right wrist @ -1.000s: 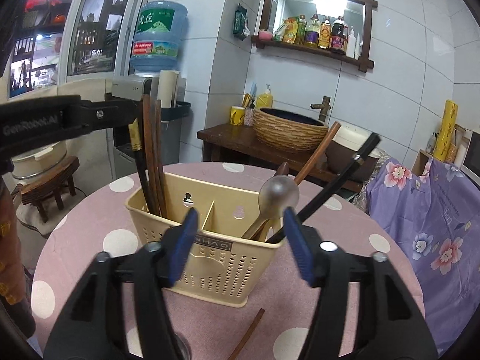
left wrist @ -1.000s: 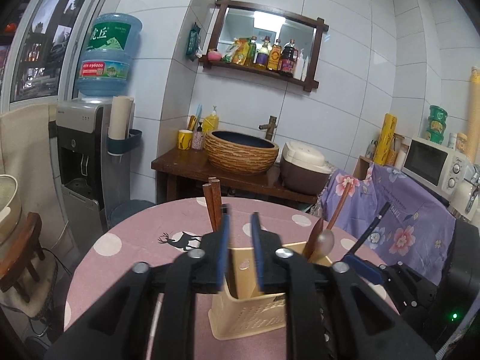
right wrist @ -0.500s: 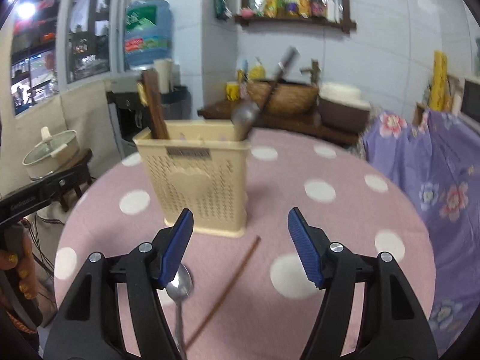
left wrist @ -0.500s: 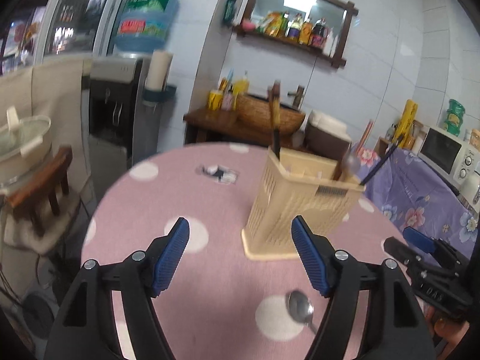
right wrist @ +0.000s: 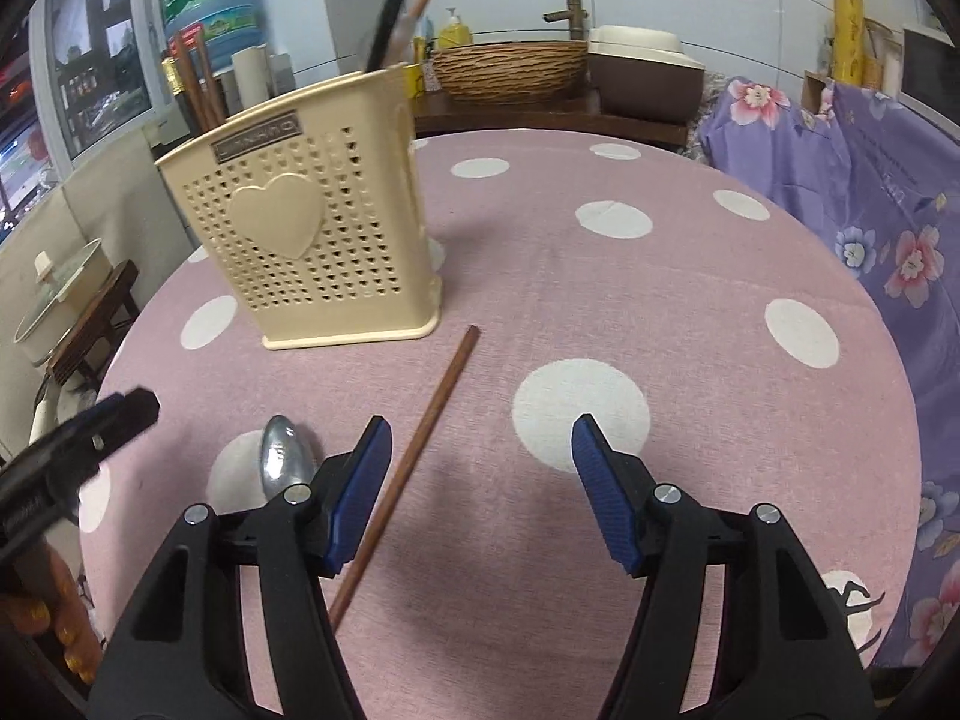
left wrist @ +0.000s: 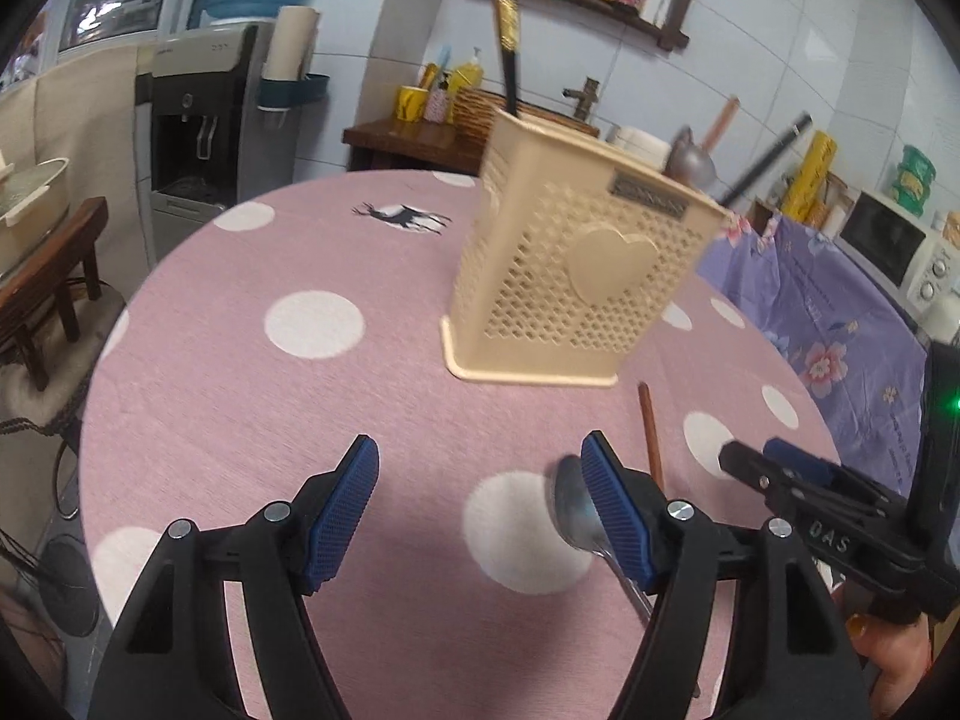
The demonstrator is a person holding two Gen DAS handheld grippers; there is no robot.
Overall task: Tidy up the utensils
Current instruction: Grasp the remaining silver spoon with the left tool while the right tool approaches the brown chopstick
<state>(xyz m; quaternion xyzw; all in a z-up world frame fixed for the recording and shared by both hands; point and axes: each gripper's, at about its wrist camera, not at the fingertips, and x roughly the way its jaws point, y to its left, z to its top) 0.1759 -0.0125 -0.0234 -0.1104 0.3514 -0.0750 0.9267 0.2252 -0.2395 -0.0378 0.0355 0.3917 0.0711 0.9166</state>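
Observation:
A cream perforated utensil holder (left wrist: 576,276) with a heart on its side stands on the pink dotted table (left wrist: 252,396); it also shows in the right wrist view (right wrist: 312,240). Chopsticks, a spoon and other handles stick out of it. A metal spoon (left wrist: 579,516) lies on the table beside my left gripper's right finger; it shows in the right wrist view (right wrist: 285,462) too. A brown chopstick (right wrist: 420,450) lies loose, running under my right gripper's left finger. My left gripper (left wrist: 480,510) is open and empty. My right gripper (right wrist: 480,492) is open and empty.
A purple flowered cloth (right wrist: 870,180) covers furniture to the right. A wooden side table with a woven basin (right wrist: 510,69) and a rice cooker (right wrist: 645,81) stands behind. A water dispenser (left wrist: 204,114) and a stool with a pot (left wrist: 36,228) are at the left.
Both grippers have drawn back and down from the holder to the near side of the table. The left gripper, nearly shut a second ago, is now wide open.

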